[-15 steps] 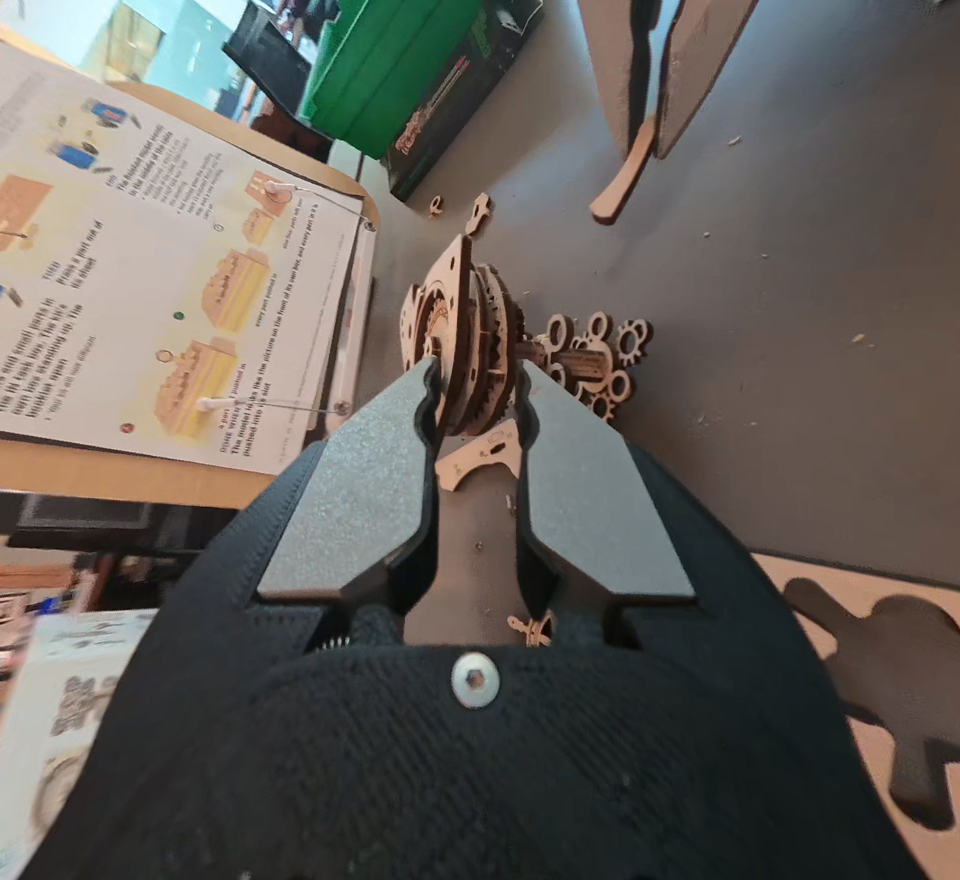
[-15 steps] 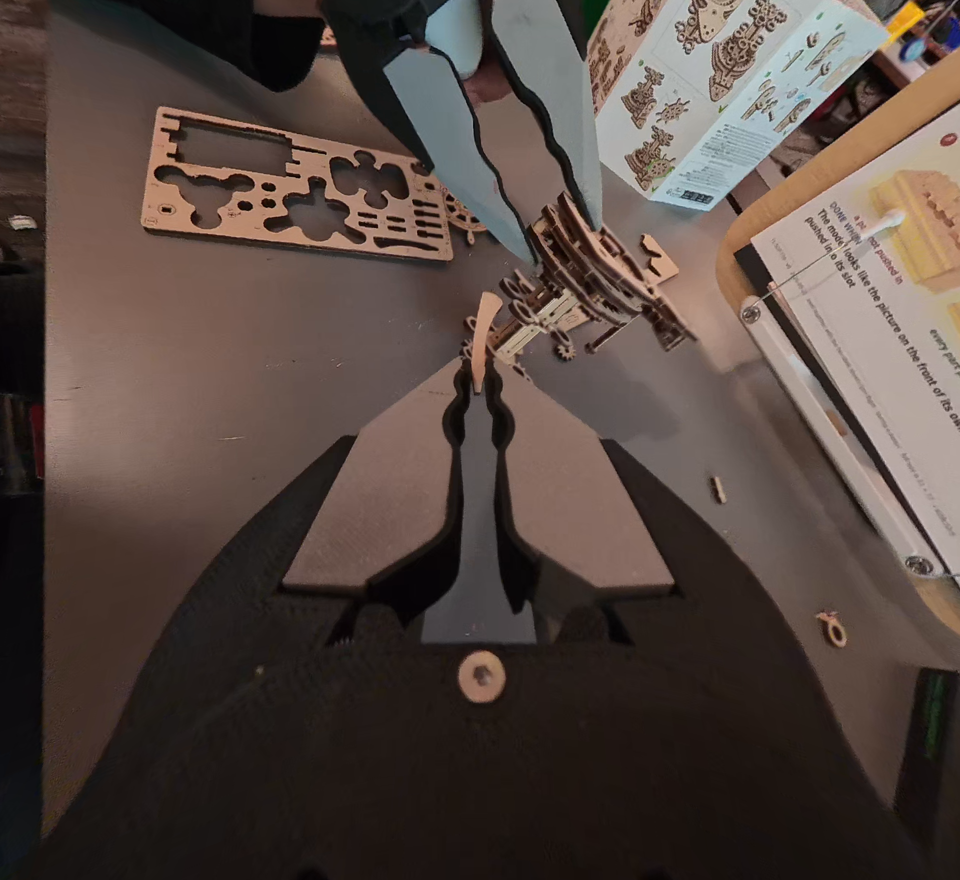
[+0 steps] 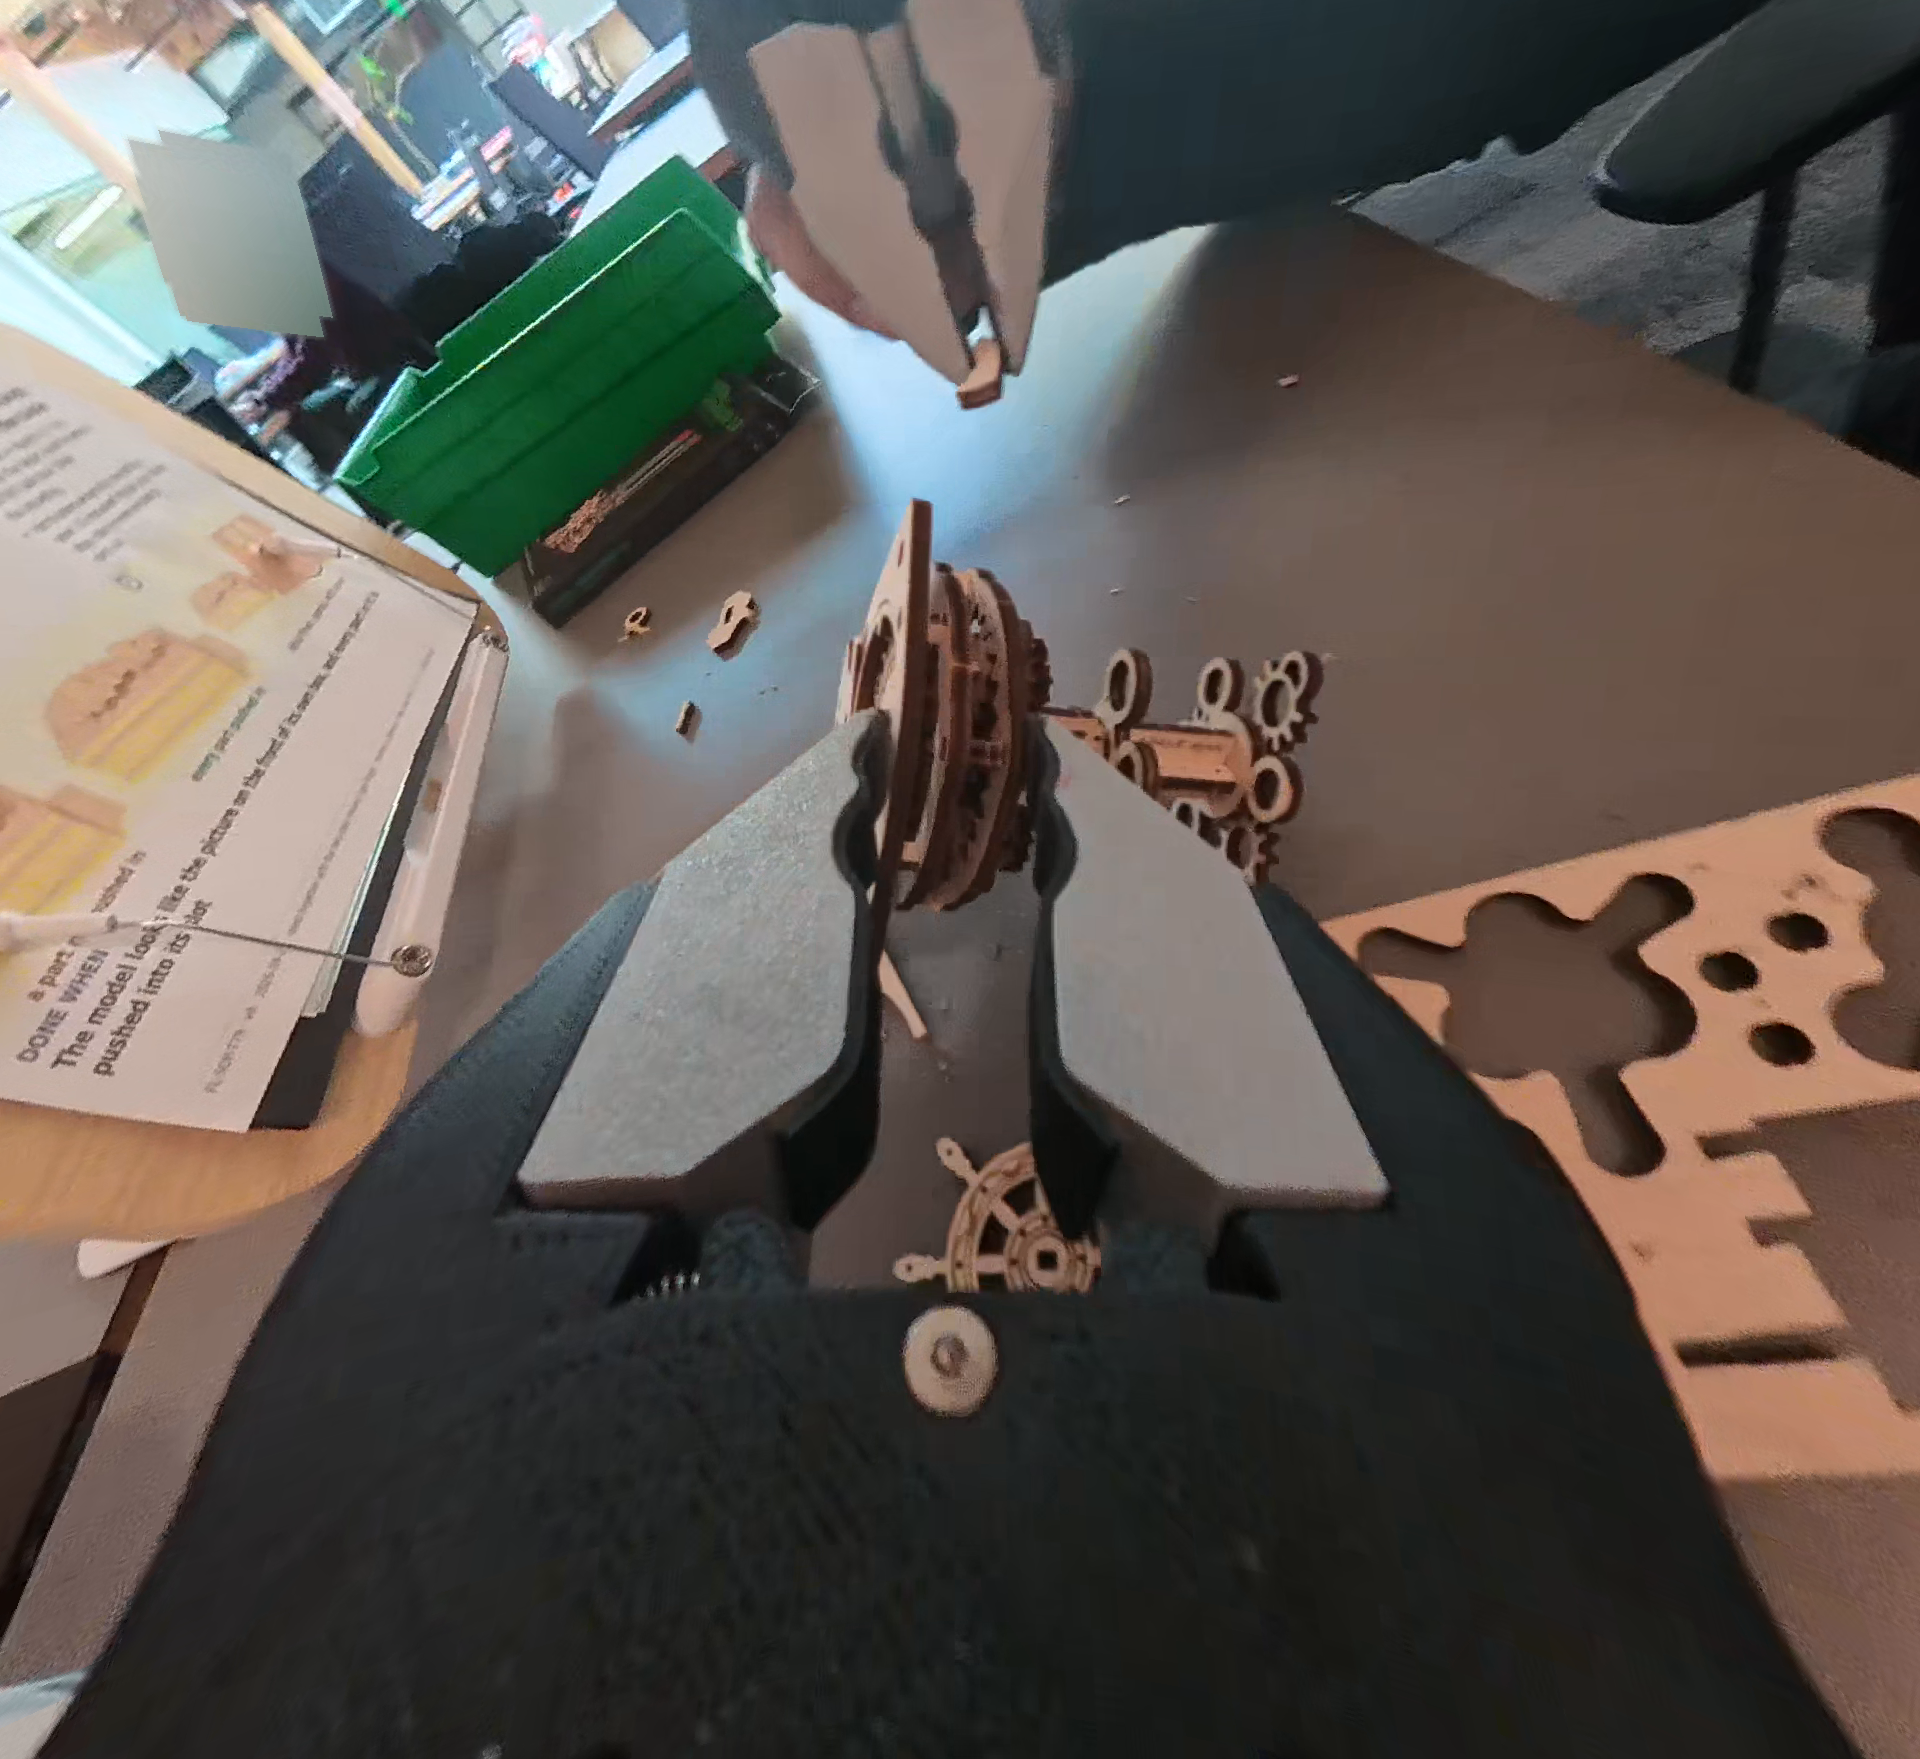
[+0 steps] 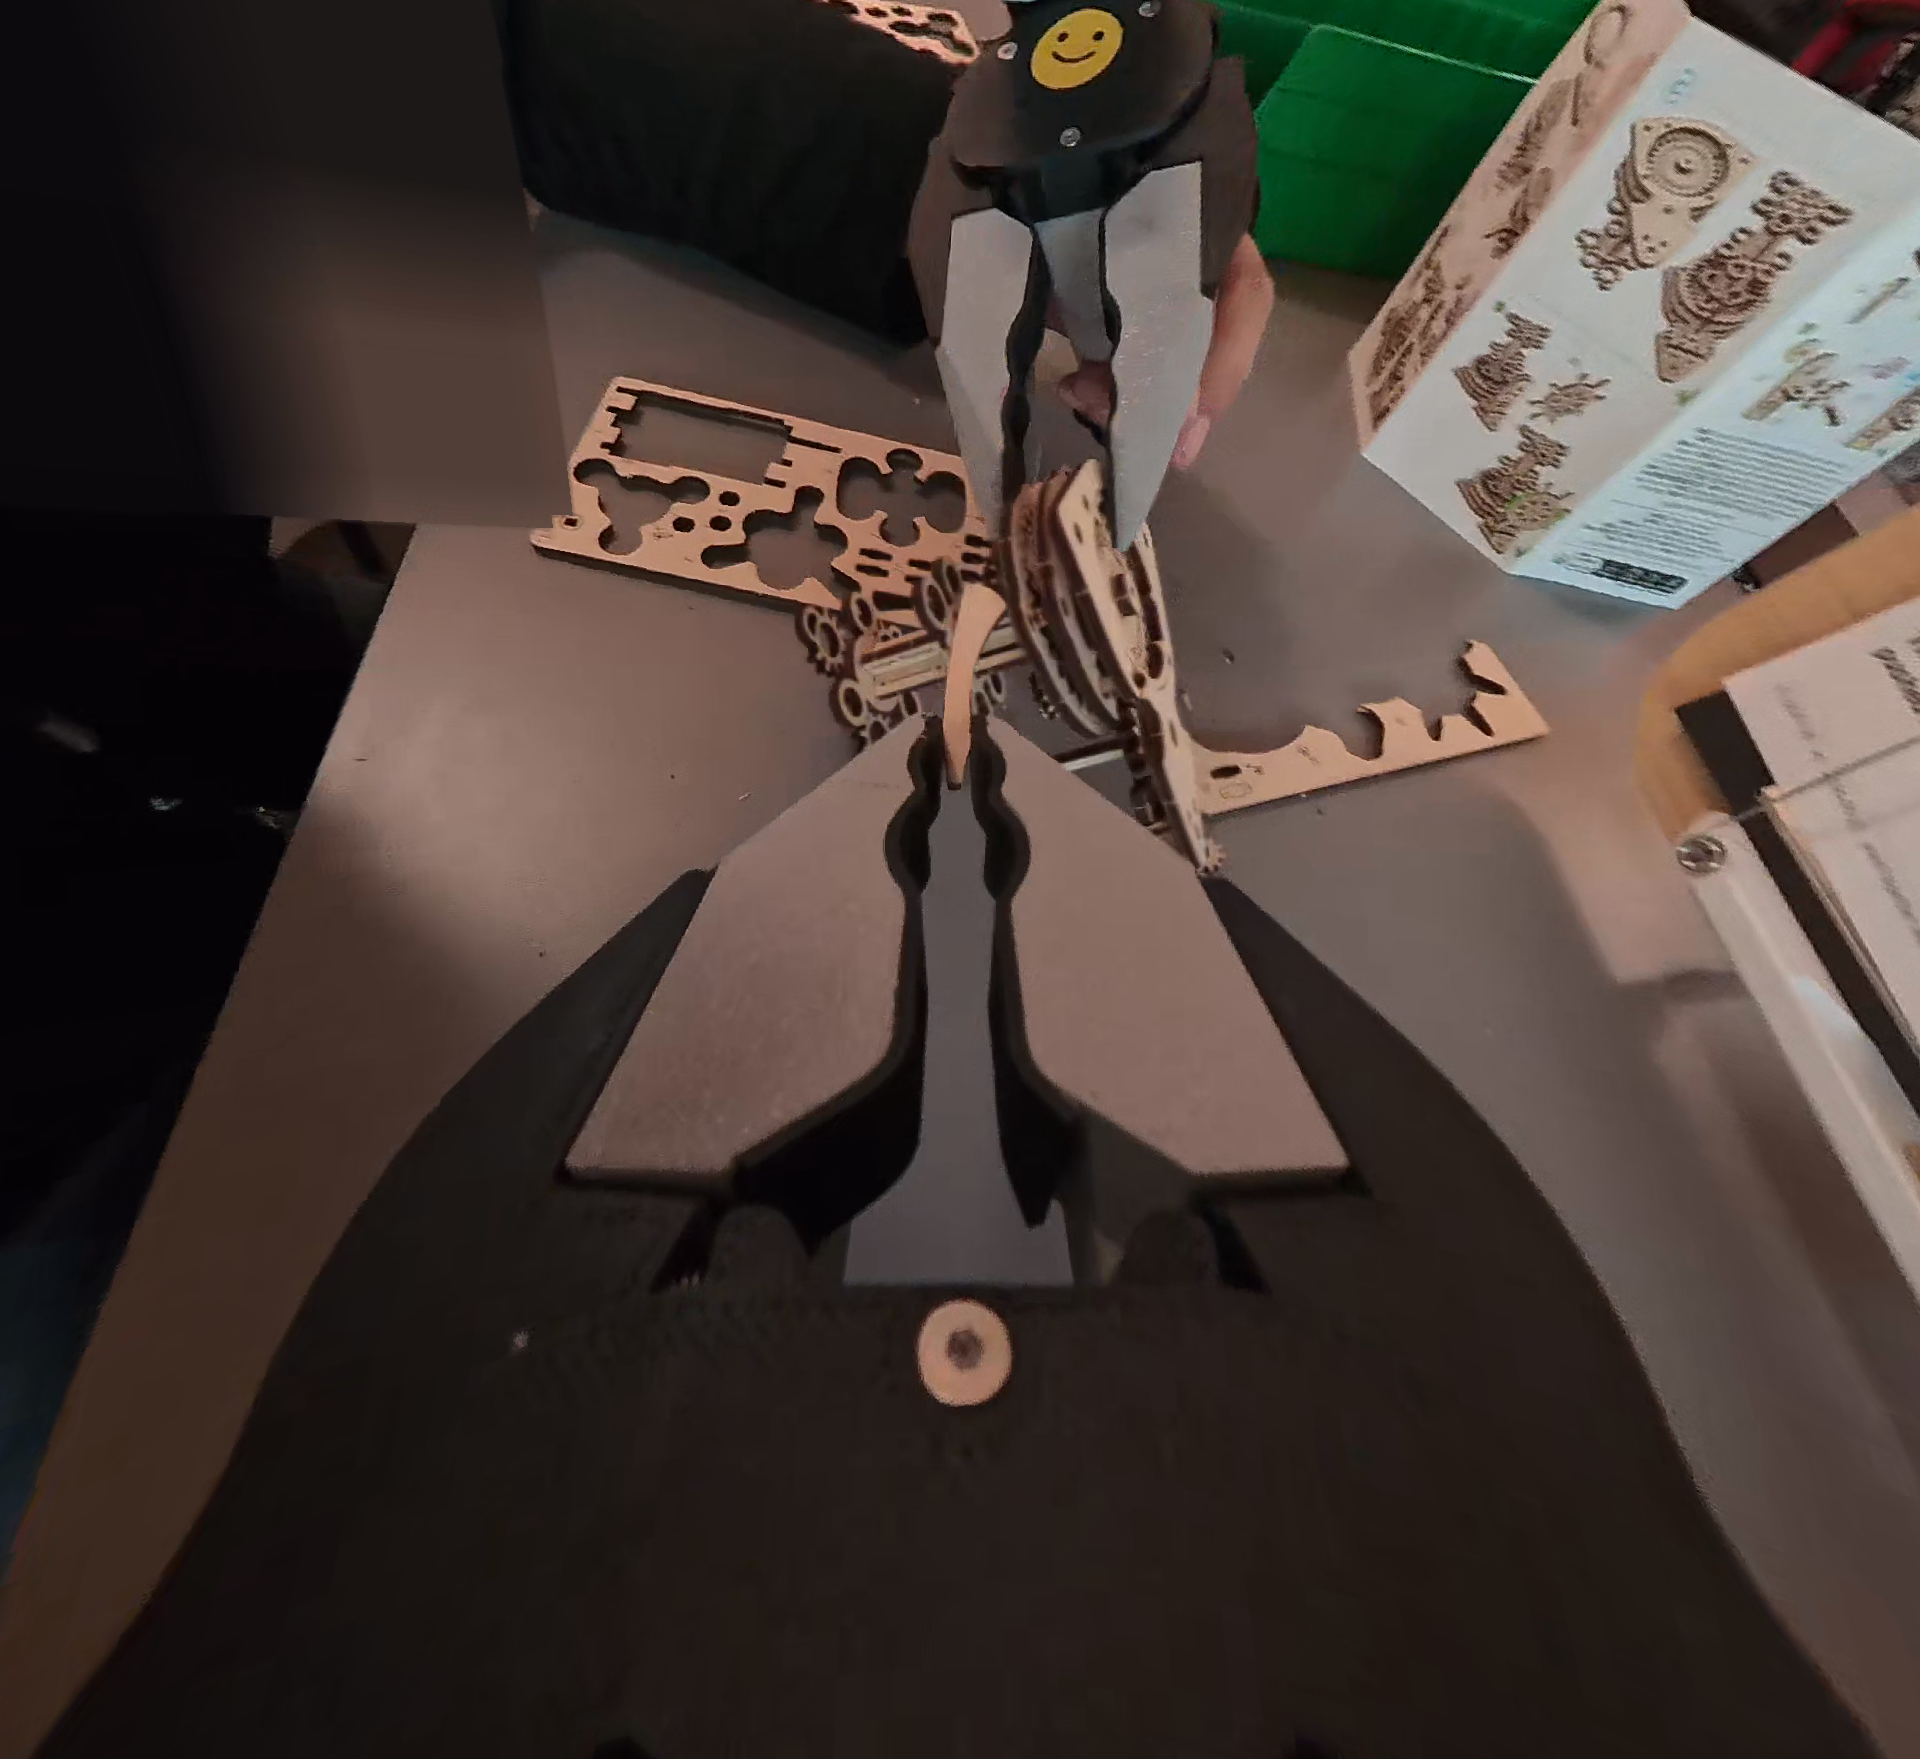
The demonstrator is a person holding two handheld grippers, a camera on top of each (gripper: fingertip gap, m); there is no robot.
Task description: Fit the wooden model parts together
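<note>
Two pairs of tongs face each other over the grey surface (image 4: 520, 774). Nearest in the right wrist view, the right tongs (image 4: 954, 753) are clenched on a slim, pale, curved wooden sliver (image 4: 966, 660), held nearly upright, its long axis running straight ahead and up from the tips. Just beyond its free end sits the brown layered wooden disc-and-gear model (image 4: 1081, 608), resting on the surface and leaning a little. Past that, the left tongs (image 4: 1060, 504) come down from above and grip the model's stacked discs from both sides. So the model lies dead ahead of the sliver, close but seemingly not touching it. I judge the right side must carry the sliver forward into a slot, which I cannot make out, while the left steadies.
</note>
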